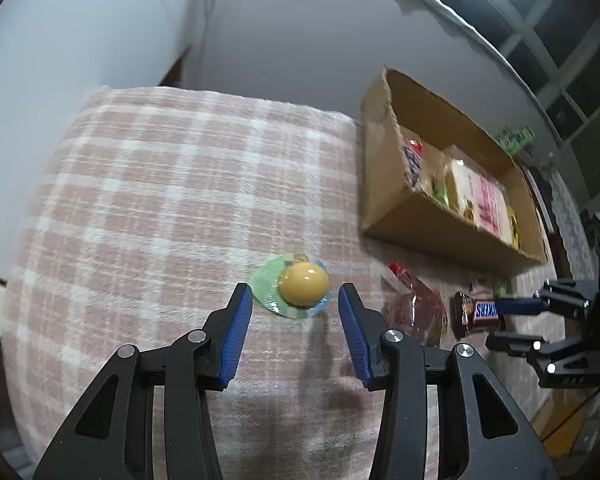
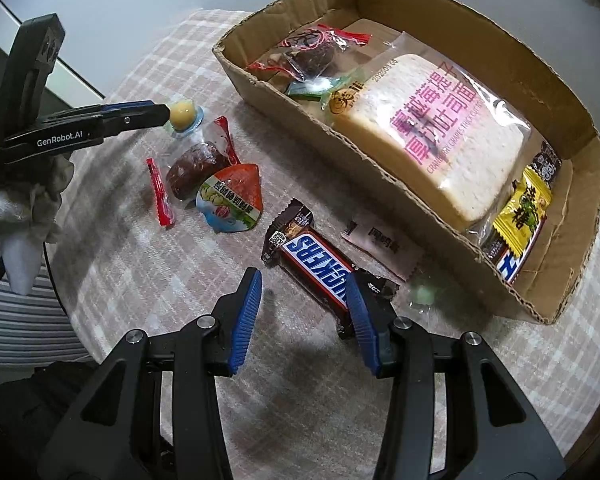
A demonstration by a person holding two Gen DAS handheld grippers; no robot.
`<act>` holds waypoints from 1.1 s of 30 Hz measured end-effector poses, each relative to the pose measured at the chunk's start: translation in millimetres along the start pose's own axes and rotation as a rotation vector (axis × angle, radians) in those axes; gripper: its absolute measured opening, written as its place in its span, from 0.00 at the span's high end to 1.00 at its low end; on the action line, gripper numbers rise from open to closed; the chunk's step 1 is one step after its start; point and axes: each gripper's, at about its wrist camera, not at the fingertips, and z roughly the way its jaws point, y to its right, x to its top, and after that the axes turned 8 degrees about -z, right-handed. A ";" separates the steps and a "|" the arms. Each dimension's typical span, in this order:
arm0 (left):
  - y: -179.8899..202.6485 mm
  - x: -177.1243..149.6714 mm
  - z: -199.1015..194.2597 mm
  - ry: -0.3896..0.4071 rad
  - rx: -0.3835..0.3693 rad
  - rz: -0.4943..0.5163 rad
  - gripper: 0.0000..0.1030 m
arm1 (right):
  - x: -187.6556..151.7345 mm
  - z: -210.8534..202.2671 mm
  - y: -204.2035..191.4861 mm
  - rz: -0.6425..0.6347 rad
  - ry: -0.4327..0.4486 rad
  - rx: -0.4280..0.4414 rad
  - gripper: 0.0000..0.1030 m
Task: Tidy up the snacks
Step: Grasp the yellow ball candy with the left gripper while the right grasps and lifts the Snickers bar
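Here the left gripper (image 1: 295,300) hangs over a small jelly cup (image 1: 303,289) that sits on the checked tablecloth (image 1: 140,184), well apart from the cardboard box (image 2: 572,184). Its jaws stand apart with the yellow dome just ahead of the tips, and no pad presses on it. In the right wrist view the tips look level with the cup and may brush its side, so I cannot tell whether there is contact.

The right gripper (image 2: 304,292) is also released, its blue pads straddling one end of the chocolate bar (image 2: 320,268), which lies flat on the cloth just beside the box's near wall; nothing is clenched yet.

The likely trouble is with the jelly cup. The dome is smooth and rounded, so if the pads close high on it they could squeeze it out forward instead of holding it, and it would roll toward the table edge. A grip that catches only the thin foil rim (image 1: 266,286) would probably let it tip or drop on the way to the box.

For the chocolate bar, a pinch on the crimped wrapper end rather than the body could let it swing and slip. The box is already crowded by the bread packet (image 2: 432,136), so a careless drop might land on the wall and fall back out.
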 end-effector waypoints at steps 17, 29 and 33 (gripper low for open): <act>9.0 1.4 18.6 -0.005 0.050 0.072 0.64 | 11.7 1.1 -2.6 -0.023 -0.021 0.098 0.55; 8.5 -1.3 17.5 0.003 0.059 0.091 0.66 | 28.1 26.8 -17.1 -0.136 -0.050 -0.037 0.55; 9.6 -2.1 17.3 0.007 0.055 0.093 0.70 | 25.2 35.8 -25.0 -0.144 -0.065 -0.045 0.69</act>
